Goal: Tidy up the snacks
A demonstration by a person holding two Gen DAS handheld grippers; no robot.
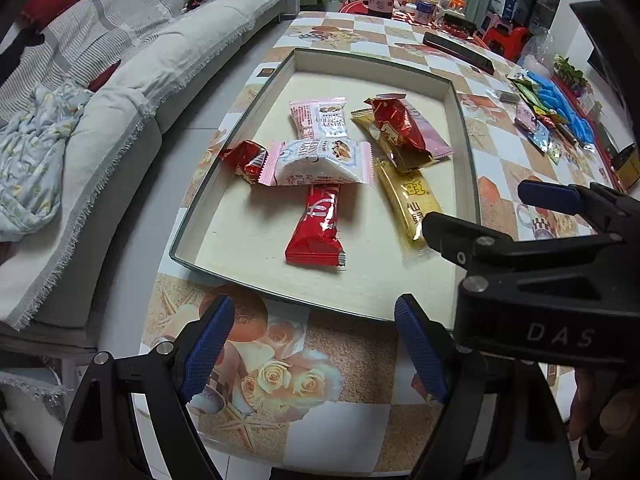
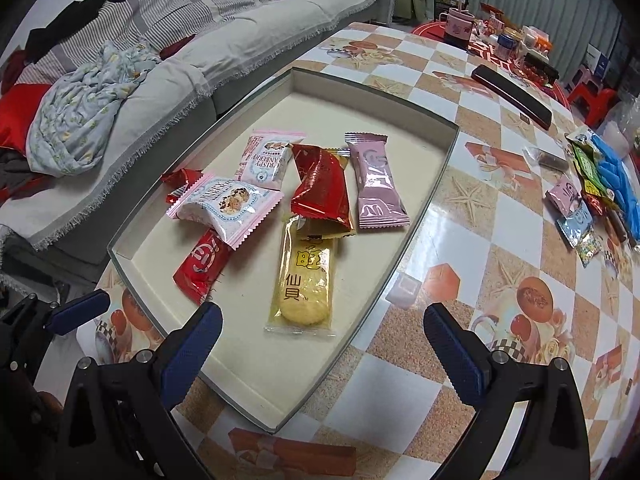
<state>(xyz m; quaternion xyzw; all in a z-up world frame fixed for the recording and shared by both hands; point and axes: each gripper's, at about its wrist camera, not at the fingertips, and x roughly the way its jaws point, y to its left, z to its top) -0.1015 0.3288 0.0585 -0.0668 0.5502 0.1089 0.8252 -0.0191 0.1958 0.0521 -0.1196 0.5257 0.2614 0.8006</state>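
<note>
A shallow cream tray (image 1: pixel 248 236) (image 2: pixel 256 376) lies on the patterned table and holds several snack packs: a red pack (image 1: pixel 318 224) (image 2: pixel 200 260), a yellow rice-cracker pack (image 1: pixel 408 204) (image 2: pixel 306 276), two white-pink cranberry packs (image 1: pixel 320 160) (image 2: pixel 228 204), a crumpled red pack (image 1: pixel 396 124) (image 2: pixel 320 192) and a pink pack (image 2: pixel 378 184). My left gripper (image 1: pixel 316 350) is open and empty, just before the tray's near edge. My right gripper (image 2: pixel 322 352) is open and empty above the tray's near corner; it also shows in the left wrist view (image 1: pixel 476 212).
More loose snack packs (image 2: pixel 580 208) and a blue glove (image 2: pixel 618 176) lie at the table's right side. A dark remote-like bar (image 2: pixel 514 94) lies beyond the tray. Cups and jars (image 2: pixel 480 28) stand at the far end. A grey sofa (image 2: pixel 180 52) runs along the left.
</note>
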